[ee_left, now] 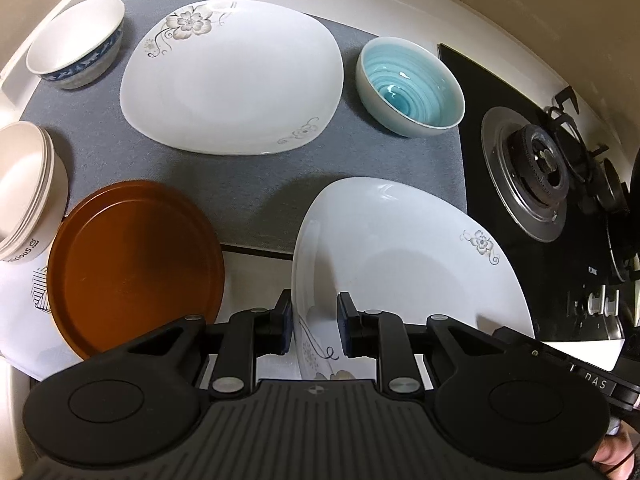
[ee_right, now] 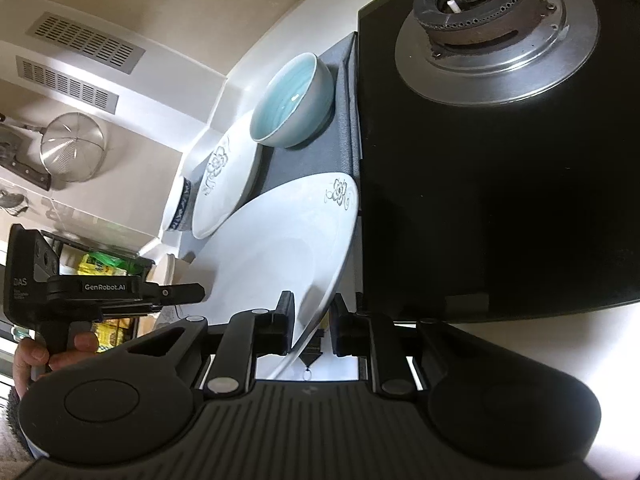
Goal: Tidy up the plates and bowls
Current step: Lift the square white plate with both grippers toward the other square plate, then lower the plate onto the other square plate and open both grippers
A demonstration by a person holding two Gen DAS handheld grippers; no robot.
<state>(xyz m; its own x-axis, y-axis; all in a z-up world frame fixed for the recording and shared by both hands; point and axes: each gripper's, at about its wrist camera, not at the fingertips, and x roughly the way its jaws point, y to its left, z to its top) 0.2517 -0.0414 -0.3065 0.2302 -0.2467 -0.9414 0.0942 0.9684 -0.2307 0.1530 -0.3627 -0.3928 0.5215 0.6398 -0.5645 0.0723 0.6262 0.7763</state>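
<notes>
A white square plate with grey flowers [ee_left: 400, 248] hangs tilted over the counter's front, held at two edges. My left gripper [ee_left: 316, 324] is shut on its near rim, one finger either side of the lip. My right gripper [ee_right: 312, 320] is shut on another edge of the same plate [ee_right: 280, 248]. A matching flowered plate [ee_left: 232, 80] lies flat on the grey mat [ee_left: 248, 192]. Beside it stands a teal bowl [ee_left: 412, 88]. A blue-patterned bowl [ee_left: 76, 44] sits at the far left. Stacked cream bowls [ee_left: 24, 188] and a brown round plate [ee_left: 136, 268] are at the near left.
A black gas hob [ee_left: 536, 168] with a burner [ee_right: 500, 32] borders the mat on the right, close to the held plate. A hand [ee_right: 40, 352] holds the left gripper's handle. A strainer [ee_right: 72, 148] hangs on the wall beyond the counter.
</notes>
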